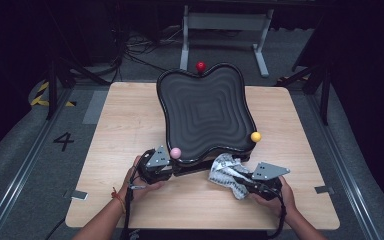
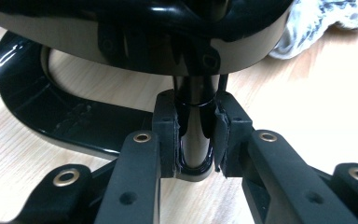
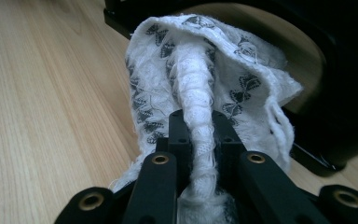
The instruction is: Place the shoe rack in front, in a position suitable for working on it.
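A black wavy tray (image 1: pixel 205 107) tilts on its stand, with a red ball (image 1: pixel 200 66), a yellow ball (image 1: pixel 255 136) and a pink ball (image 1: pixel 175 152) at its corners. My left gripper (image 1: pixel 174 168) reaches under the near edge. In the left gripper view, that gripper (image 2: pixel 195 122) is shut on the stand's glossy black post (image 2: pixel 195 140), above the curved base (image 2: pixel 51 116). My right gripper (image 1: pixel 239 181) lies to the right, shut on a white patterned cloth (image 1: pixel 224 172). A twisted fold of the cloth (image 3: pixel 200 70) is pinched between the right gripper's (image 3: pixel 200 128) pads.
The wooden table (image 1: pixel 130 125) has bare room to the left and right of the tray. The stand's black base (image 3: pixel 340 126) sits just beyond the cloth. A grey metal frame (image 1: pixel 225 22) and cables stand on the floor behind the table.
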`<state>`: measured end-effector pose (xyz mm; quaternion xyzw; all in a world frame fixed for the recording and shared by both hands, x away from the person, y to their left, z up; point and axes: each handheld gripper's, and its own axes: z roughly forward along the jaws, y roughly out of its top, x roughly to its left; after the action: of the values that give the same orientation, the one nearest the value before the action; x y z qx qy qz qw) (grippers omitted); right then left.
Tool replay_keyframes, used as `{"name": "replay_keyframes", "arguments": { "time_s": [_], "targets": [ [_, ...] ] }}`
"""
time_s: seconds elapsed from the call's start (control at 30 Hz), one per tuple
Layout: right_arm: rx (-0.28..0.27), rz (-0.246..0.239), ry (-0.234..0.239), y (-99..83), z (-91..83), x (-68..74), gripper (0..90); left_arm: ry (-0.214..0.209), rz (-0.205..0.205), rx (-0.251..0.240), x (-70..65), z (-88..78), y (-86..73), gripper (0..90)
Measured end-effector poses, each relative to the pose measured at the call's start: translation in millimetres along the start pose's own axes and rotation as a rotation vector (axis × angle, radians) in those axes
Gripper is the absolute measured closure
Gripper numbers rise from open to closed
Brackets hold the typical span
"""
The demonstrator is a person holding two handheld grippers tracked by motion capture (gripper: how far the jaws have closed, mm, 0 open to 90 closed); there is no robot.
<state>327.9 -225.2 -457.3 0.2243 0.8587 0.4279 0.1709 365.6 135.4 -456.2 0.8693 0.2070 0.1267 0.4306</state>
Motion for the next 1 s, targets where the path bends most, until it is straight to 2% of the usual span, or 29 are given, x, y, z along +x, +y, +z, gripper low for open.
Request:
{"name": "replay_keyframes", "arguments": {
  "time_s": [0.17, 0.3, 0.37, 0.5, 0.6, 0.67, 0.77, 1.0],
  "targets": [
    [0.001, -0.023, 0.023, 11.0, 14.4, 8.3, 81.4, -0.015, 0.012, 0.005, -3.5, 1.2, 1.6, 73.5],
    [0.005, -0.043, 0.032, 20.8, 32.4, 15.4, 81.4, -0.030, 0.000, -0.007, -7.1, 3.1, 1.4, 73.8],
    [0.006, -0.049, 0.037, 24.3, 44.7, 18.2, 81.3, -0.040, 0.009, -0.005, -10.0, 4.3, 2.6, 73.9],
    [0.006, -0.043, 0.051, 26.6, 52.1, 20.1, 81.1, -0.054, 0.009, -0.004, -16.6, 7.3, 5.0, 74.0],
    [0.016, -0.046, 0.044, 25.7, 55.7, 21.8, 79.8, -0.060, 0.007, -0.011, -19.4, 9.5, 6.2, 74.1],
    [0.026, -0.041, 0.037, 22.6, 57.6, 21.4, 75.7, -0.059, 0.009, -0.008, -19.6, 9.7, 6.8, 74.2],
    [0.023, -0.014, 0.035, 19.5, 58.1, 19.1, 62.1, -0.061, 0.008, -0.010, -19.8, 10.0, 6.7, 74.2],
    [-0.012, -0.032, 0.013, 24.9, 60.4, 24.6, 44.7, -0.064, 0.008, -0.010, -20.6, 10.5, 6.9, 74.2]
  ]
}}
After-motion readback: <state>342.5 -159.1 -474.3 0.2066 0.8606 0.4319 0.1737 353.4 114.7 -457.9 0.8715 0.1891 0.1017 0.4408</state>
